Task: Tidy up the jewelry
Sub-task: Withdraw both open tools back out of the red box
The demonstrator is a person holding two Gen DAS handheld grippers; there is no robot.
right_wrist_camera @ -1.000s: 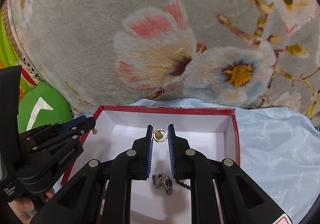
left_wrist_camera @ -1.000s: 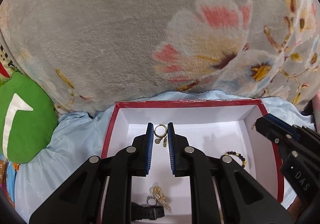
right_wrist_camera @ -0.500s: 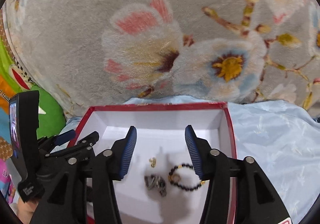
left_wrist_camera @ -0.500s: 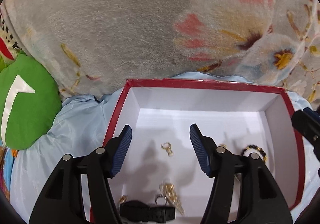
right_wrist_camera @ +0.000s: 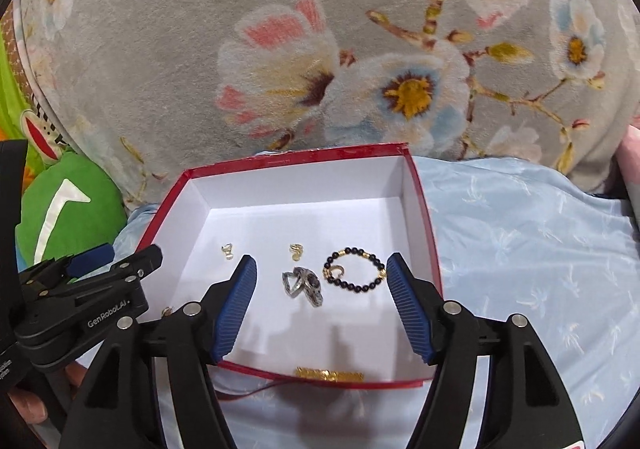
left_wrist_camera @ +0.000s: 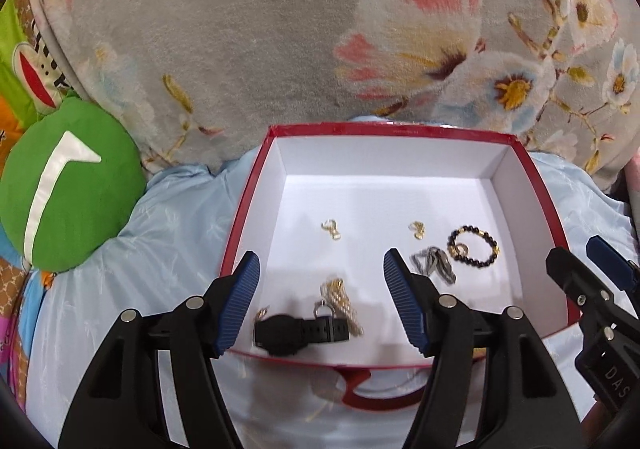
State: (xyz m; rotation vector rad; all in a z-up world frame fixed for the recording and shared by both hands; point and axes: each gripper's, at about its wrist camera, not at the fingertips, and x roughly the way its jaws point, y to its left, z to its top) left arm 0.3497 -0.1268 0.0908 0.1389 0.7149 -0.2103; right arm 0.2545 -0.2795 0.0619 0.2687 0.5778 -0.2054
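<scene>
Now, from your left wrist view, the left hand-held gripper [left_wrist_camera: 321,276] has just been opening; its jaws stand spread with nothing pinched, an earring [left_wrist_camera: 331,229] lying loose in the box [left_wrist_camera: 394,129] beyond, probably just let go. From your right wrist view, the right hand-held gripper [right_wrist_camera: 321,276] likewise has just been opening, empty, above the second earring [right_wrist_camera: 296,251] and bracelet [right_wrist_camera: 355,269]. Box sits on a blue sheet [right_wrist_camera: 520,233], floral blanket [right_wrist_camera: 280,29] behind.
</scene>
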